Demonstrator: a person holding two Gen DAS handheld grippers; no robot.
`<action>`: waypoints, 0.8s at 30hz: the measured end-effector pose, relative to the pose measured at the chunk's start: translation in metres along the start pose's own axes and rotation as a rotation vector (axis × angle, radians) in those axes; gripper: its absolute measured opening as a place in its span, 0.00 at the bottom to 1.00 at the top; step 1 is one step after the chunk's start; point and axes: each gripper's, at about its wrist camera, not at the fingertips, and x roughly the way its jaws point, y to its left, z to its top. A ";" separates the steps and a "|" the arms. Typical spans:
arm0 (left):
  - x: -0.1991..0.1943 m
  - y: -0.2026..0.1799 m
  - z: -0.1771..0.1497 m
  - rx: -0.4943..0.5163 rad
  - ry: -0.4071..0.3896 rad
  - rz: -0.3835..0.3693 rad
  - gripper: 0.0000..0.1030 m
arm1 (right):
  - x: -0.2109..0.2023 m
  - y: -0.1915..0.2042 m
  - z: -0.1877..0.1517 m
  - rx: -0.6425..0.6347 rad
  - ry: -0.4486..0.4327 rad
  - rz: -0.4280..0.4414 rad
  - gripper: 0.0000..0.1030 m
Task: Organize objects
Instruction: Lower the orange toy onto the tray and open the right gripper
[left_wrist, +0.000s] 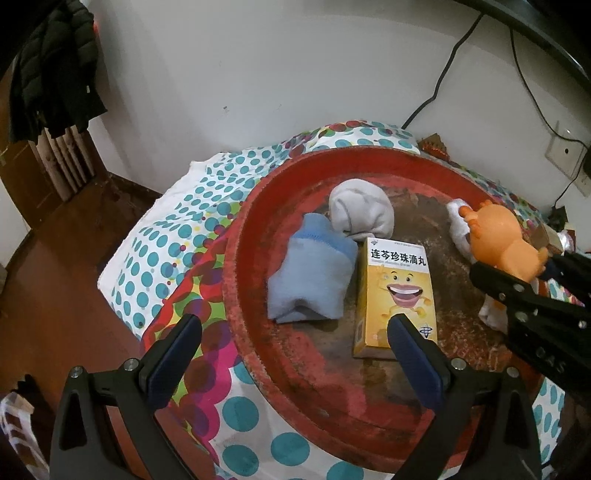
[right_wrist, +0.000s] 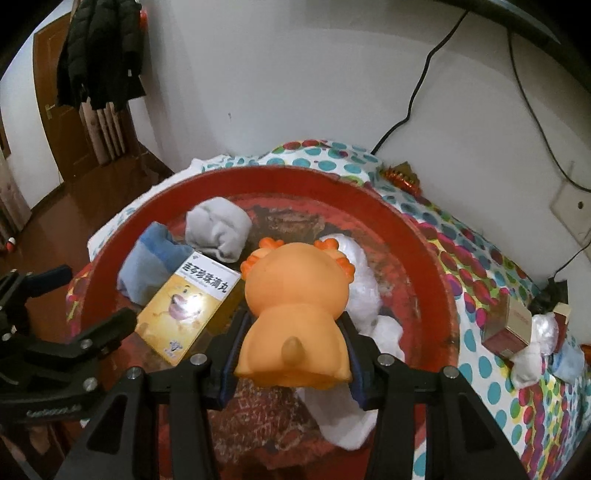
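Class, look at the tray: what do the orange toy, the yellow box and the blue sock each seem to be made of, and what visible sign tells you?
Orange toy: probably soft plastic or vinyl, smooth and matte with moulded frills.
Yellow box: printed cardboard, glossy, with sharp folded edges and glare in the right wrist view.
Blue sock: knitted fabric, fuzzy, slumped in soft folds.

Home bedroom: polka-dot bedsheet (left_wrist: 162, 236), jacket (right_wrist: 99, 48) hung by wooden door (right_wrist: 55, 122)
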 end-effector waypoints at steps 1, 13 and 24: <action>0.001 0.000 0.000 0.002 0.003 -0.001 0.97 | 0.004 0.000 0.001 -0.009 0.005 -0.008 0.46; 0.005 -0.006 -0.003 0.031 0.023 -0.007 0.98 | 0.025 -0.001 0.002 -0.037 0.049 -0.019 0.46; 0.004 -0.009 -0.002 0.037 0.022 -0.016 0.98 | 0.029 0.002 0.002 -0.039 0.072 -0.013 0.48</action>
